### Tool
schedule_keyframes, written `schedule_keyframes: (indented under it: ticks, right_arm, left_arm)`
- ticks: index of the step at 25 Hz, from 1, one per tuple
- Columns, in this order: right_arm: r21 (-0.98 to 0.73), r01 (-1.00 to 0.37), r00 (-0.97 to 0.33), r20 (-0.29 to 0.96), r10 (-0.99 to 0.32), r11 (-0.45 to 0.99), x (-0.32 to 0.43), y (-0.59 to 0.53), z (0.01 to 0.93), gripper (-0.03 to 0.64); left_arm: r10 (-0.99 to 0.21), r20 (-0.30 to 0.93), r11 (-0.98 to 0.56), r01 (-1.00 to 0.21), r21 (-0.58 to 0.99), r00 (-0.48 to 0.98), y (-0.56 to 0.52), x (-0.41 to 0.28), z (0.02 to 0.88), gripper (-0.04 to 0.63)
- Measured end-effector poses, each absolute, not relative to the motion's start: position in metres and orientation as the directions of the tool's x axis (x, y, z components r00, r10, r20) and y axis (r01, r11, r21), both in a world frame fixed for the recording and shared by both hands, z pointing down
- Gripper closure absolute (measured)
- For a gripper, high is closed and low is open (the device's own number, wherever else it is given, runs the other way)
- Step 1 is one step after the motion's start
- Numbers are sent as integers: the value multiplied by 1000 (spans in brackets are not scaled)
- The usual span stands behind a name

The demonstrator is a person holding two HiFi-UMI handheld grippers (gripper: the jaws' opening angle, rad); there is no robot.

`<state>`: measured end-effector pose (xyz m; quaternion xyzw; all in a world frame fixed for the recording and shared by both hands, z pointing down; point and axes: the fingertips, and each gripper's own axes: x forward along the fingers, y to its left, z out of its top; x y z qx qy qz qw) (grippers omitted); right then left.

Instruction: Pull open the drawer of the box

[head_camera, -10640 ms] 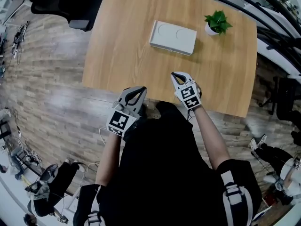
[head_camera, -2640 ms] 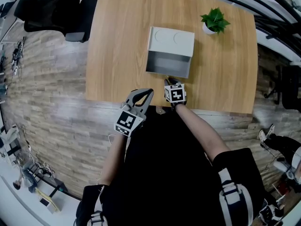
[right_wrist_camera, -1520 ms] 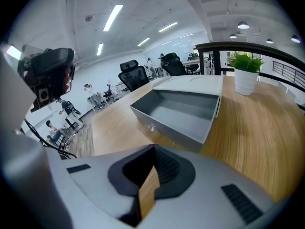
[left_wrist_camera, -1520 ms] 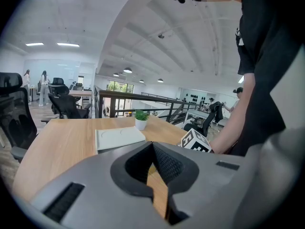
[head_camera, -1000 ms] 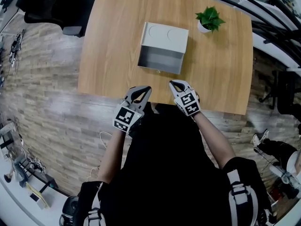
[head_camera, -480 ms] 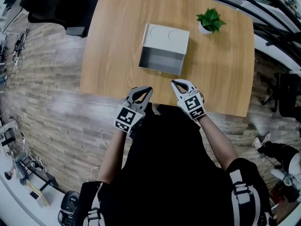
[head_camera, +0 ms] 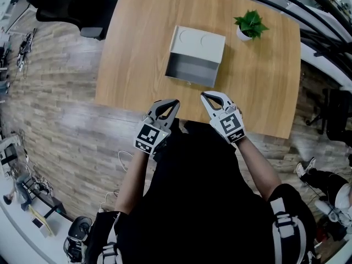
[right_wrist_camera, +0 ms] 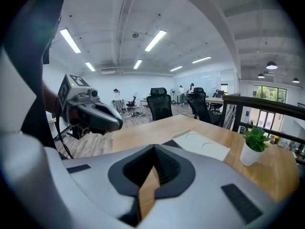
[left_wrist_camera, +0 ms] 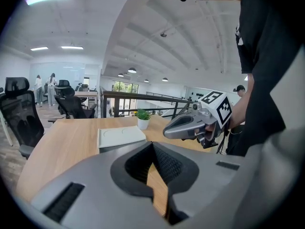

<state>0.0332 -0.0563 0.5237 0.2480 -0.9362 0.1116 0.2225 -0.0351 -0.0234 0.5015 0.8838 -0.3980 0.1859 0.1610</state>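
**A:** Where on the light wooden worktop [head_camera: 137, 48] is the flat white box [head_camera: 201, 39]?

**B:** Mid-worktop, nearer the far edge. Its grey drawer [head_camera: 191, 70] stands out toward the near edge. A small potted green plant [head_camera: 251, 25] sits by the far right corner.

**A:** And the tongs?

**B:** The left tongs [head_camera: 175, 102] and right tongs [head_camera: 203, 95] hover at the near edge, both clenched on nothing.

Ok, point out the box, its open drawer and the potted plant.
box [head_camera: 199, 40], head view, on its white top.
drawer [head_camera: 192, 69], head view, on its grey inner floor.
potted plant [head_camera: 252, 23], head view, on the green leaves.
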Motion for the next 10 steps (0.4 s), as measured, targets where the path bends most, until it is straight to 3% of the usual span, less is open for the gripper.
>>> schedule_keyframes:
  ticks: [10]
  right_arm:
    - [-31, -499, -790, 428, -440, 866, 31, -50, 496, 594]
  left_arm:
    - [-658, 459, -605, -782, 149, 597, -13, -38, 505, 574]
